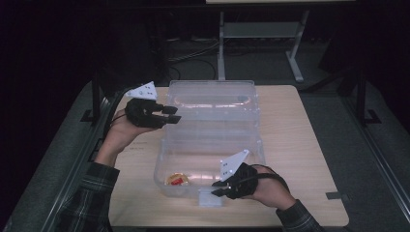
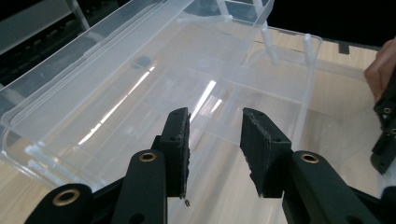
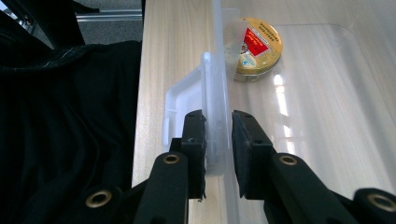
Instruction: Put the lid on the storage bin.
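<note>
Two grippers work at a clear plastic box point(image 1: 212, 145) that sits on a pale wooden table point(image 1: 300, 145) in the middle of the high view, its lid point(image 1: 211, 99) thrown back toward the upper part of the frame. At the lower centre of that view the right gripper point(image 1: 217, 187) sits at the box's near wall, beside the white latch tab point(image 1: 211, 197) that juts out over the table. In the right gripper view its two black jaws stand narrow, one on each side of the clear near wall point(image 3: 219, 112), with the pads pressed against the plastic, so it holds the box by that wall. A small round tin point(image 3: 257, 49) with a gold rim and a red label lies flat on the box floor at the upper centre of that view, just inside the wall; in the high view the tin point(image 1: 177, 180) shows at the lower left corner of the box. The left gripper point(image 1: 173, 115) hangs at the left of the high view, level with the seam between lid and box and just at the left edge of the plastic. In the left gripper view its jaws stand partly apart with nothing between them, the open lid point(image 2: 116, 84) spreading across the frame beyond them.
</note>
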A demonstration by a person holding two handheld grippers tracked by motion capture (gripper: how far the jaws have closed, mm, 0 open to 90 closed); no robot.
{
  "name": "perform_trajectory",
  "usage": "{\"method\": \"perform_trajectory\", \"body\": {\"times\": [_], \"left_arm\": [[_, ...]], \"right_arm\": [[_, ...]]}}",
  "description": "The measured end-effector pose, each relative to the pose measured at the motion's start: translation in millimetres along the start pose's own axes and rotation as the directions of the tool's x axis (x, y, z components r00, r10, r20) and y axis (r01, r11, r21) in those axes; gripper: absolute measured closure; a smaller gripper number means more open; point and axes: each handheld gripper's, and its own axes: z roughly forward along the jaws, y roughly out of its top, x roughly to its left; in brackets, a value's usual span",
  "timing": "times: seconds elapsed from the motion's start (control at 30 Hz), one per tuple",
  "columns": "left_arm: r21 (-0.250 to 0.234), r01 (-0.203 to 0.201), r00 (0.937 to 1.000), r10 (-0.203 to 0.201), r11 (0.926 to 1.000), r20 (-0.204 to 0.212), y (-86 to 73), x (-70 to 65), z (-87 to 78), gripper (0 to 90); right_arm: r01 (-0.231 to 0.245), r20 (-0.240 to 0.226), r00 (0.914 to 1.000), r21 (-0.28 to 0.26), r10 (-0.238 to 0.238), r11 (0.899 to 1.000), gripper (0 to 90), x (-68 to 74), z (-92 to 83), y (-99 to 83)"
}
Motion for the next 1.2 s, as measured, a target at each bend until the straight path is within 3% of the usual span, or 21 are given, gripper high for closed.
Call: {"method": "perform_trajectory", "body": {"times": [0.4,0.63,0.97,1.2], "left_arm": [[0.027,-0.008,0.9999,0.008,0.9996,0.010,8.1,16.8,22.1,60.9],[0.052,-0.010,0.9983,0.007,0.9986,0.058,8.9,22.4,35.5,61.2],[0.084,-0.038,0.9959,0.031,0.9958,0.085,3.9,20.1,40.8,71.0],[0.072,-0.041,0.9932,0.033,0.9965,0.111,2.5,20.9,41.3,76.9]], "right_arm": [[0.007,0.002,1.0000,-0.003,-0.007,1.000,75.4,-0.6,0.1,0.1],[0.007,0.000,1.0000,-0.003,-0.007,1.000,75.5,-0.7,0.1,0.1],[-0.001,-0.002,1.0000,-0.003,0.001,1.000,75.5,-0.6,0.3,0.1],[-0.006,-0.005,1.0000,-0.001,0.006,1.000,75.5,-1.4,0.2,0.2]]}}
